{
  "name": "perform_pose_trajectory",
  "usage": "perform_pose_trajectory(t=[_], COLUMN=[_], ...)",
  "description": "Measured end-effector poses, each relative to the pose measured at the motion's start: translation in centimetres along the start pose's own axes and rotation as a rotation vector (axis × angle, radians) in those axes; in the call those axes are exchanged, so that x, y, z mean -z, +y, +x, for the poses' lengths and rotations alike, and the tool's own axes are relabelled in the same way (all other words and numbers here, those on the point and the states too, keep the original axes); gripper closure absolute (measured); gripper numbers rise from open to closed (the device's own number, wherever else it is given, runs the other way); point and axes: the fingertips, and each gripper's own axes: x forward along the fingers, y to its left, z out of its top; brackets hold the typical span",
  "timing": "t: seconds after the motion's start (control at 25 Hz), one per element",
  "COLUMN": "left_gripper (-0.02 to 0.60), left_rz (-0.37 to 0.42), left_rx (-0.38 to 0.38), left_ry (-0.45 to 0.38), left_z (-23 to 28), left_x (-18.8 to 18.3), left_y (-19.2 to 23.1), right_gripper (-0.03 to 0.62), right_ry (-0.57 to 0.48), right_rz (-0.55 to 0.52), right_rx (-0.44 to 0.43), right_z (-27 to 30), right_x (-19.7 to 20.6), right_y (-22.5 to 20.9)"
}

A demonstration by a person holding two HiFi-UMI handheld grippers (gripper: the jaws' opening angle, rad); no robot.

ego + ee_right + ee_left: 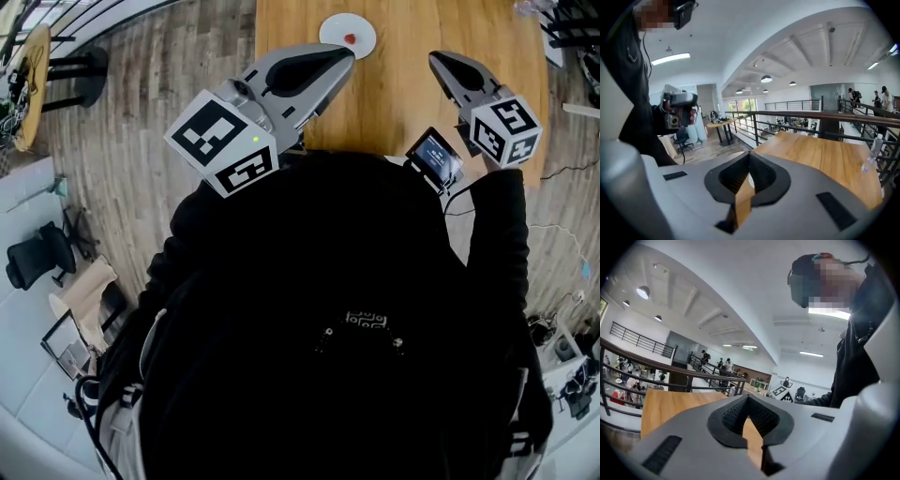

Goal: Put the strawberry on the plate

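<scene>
From above, the small red strawberry (pixel 350 38) sits on the round white plate (pixel 330 28) at the far side of the light wooden table (pixel 403 94); the left tongs (pixel 345 54) are raised just beside the plate, the right tongs (pixel 437 60) further off; along the left tongs (pixel 749 398), the jaws meet with nothing between; the right tongs (pixel 750 155) are likewise pinched together, empty.

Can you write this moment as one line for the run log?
scene: small red strawberry on round white plate | left gripper: shut, empty | right gripper: shut, empty | task: looks done
</scene>
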Motion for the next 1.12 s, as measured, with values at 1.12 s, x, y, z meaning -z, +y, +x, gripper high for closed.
perform_pose_trajectory(t=[1.12], left_gripper=[0.583], left_rz=[0.15], left_rx=[0.014], left_ry=[0.019], left_z=[4.7], left_x=[-1.0], left_y=[-1.9], right_gripper=[0.576], right_ry=[-0.35], right_rz=[-0.044], right_rx=[-0.061], right_z=[-7.5], right_x=[-10.9], right_y=[6.6])
